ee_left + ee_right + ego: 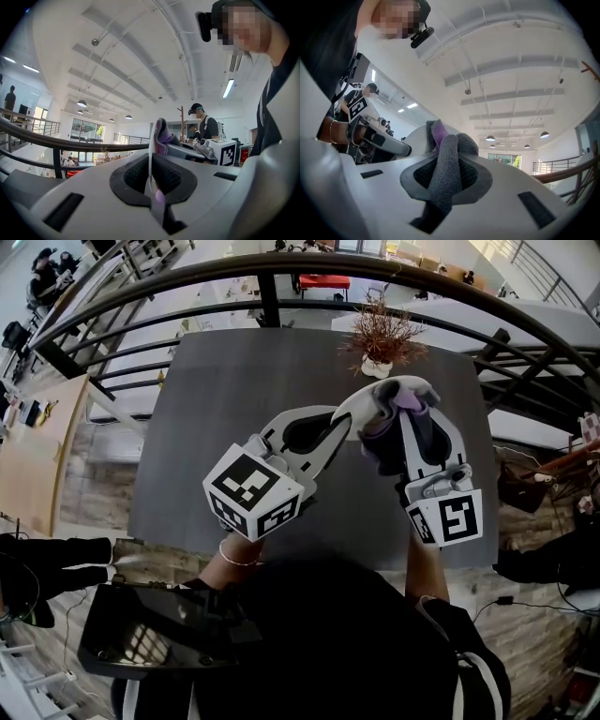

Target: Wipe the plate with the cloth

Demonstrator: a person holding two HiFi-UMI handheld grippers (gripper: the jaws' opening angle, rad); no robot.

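**A:** Where is the plate, and what's holding it?

**B:** Your left gripper point(333, 427) has its jaws nipped nearly together on the rim of the white plate point(361, 401). In the left gripper view the plate stands edge-on, a thin white line running up between the pads. It's held up over the dark table point(234, 381), not resting on it.

**A:** And my right gripper?

**B:** Your right gripper point(412, 418) is clamped on the cloth point(405, 413), which is grey with purple showing at the fold. In the right gripper view a thick grey roll of it fills the gap between the jaws and bunches up above them. The bunch lies against the plate's face, beside the left gripper's tips.

**A:** What's close by?

**B:** A small dried plant point(380, 338) in a white pot stands at the table's far edge, just past the plate in the head view but apart from it. Beyond it curves a dark railing point(272, 268). To your left is a wooden desk point(37, 456), and low on your left sits a glossy black box point(150, 629). The left gripper view also catches a person point(206, 124) standing in the room behind your right gripper's marker cube point(220, 151).
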